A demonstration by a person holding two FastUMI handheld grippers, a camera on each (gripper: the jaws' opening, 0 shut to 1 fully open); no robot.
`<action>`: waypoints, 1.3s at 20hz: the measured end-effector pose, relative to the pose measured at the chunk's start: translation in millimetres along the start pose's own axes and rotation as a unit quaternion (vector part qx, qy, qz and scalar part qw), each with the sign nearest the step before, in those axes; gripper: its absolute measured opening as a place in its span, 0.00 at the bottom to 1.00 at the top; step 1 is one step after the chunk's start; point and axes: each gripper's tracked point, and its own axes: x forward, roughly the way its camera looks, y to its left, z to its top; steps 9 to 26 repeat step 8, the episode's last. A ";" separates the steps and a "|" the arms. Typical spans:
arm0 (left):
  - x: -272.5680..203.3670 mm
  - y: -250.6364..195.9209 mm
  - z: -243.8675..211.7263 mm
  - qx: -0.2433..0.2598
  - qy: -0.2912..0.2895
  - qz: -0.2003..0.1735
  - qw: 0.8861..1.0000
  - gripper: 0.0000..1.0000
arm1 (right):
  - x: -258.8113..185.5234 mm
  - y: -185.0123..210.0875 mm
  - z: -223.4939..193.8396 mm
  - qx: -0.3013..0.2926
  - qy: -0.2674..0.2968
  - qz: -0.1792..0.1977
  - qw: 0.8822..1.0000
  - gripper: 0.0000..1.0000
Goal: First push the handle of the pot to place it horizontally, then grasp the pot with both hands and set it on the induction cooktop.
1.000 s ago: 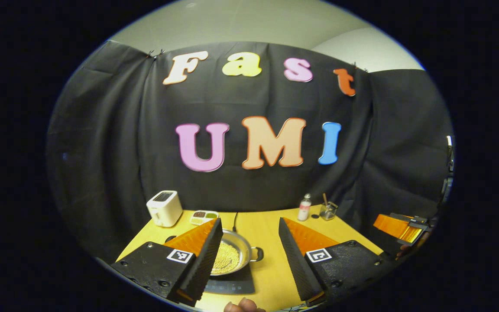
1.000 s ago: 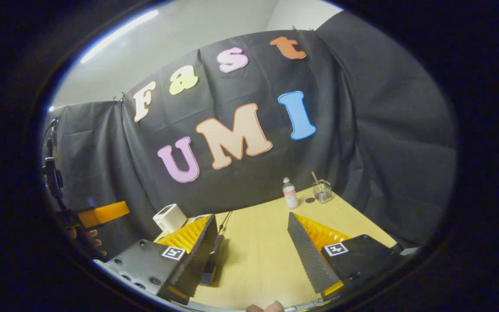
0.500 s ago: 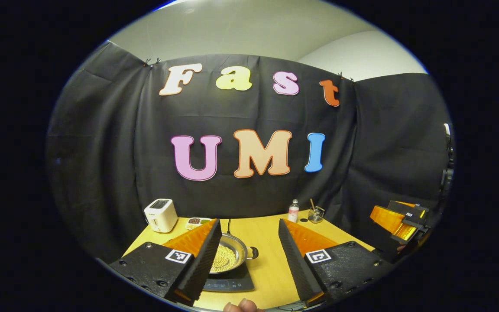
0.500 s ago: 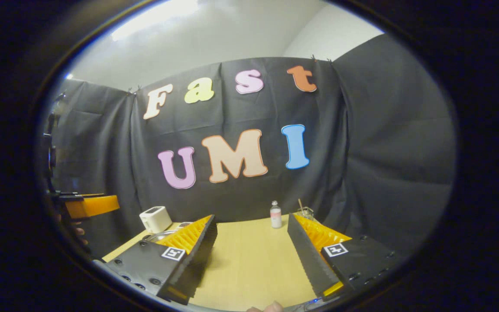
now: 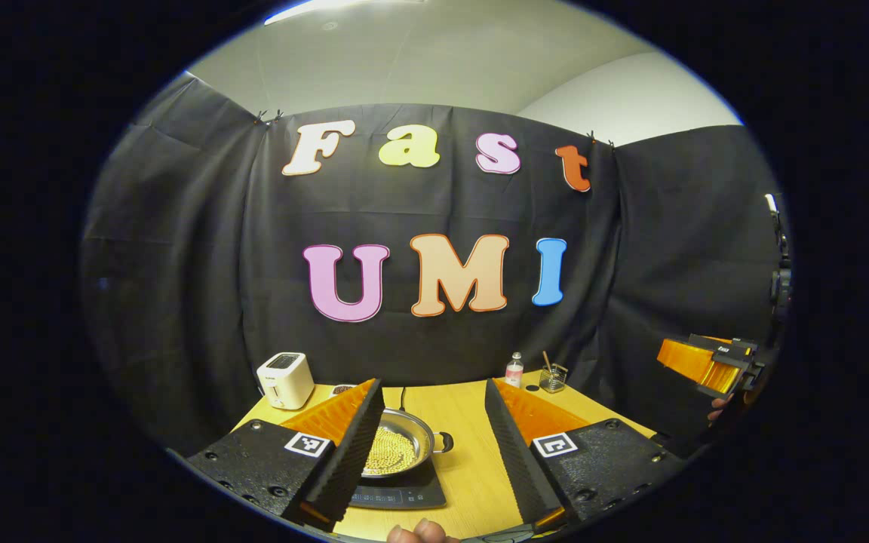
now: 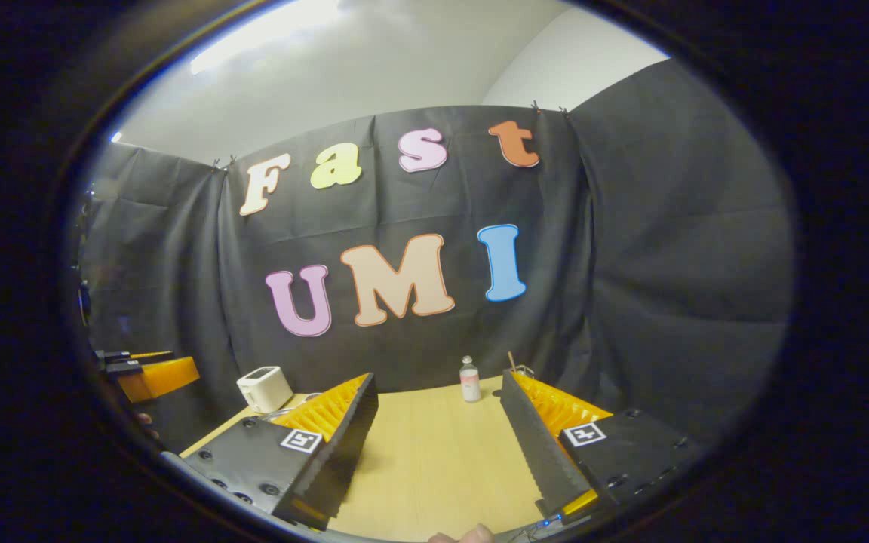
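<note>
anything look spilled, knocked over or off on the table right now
Nothing stands out. The pot sits level on the induction cooktop, its yellow contents inside with no spill seen on the table. The toaster, bottle and glass jar stand upright at the back.

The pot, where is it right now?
In the left gripper view, the pot sits on the induction cooktop on the wooden table, right of the white toaster.
</note>
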 end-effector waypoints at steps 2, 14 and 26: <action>4.0 -12.0 4.1 -0.002 -0.004 -0.001 1.000 0.80 | 5.4 -7.5 7.8 -0.002 -0.007 -0.001 1.000 0.91; 12.5 -37.4 5.0 -0.005 -0.004 -0.009 1.000 0.83 | 5.2 -20.7 12.1 -0.006 -0.003 -0.002 1.000 0.91; 12.5 -37.4 5.0 -0.005 -0.004 -0.009 1.000 0.83 | 5.2 -20.7 12.1 -0.006 -0.003 -0.002 1.000 0.91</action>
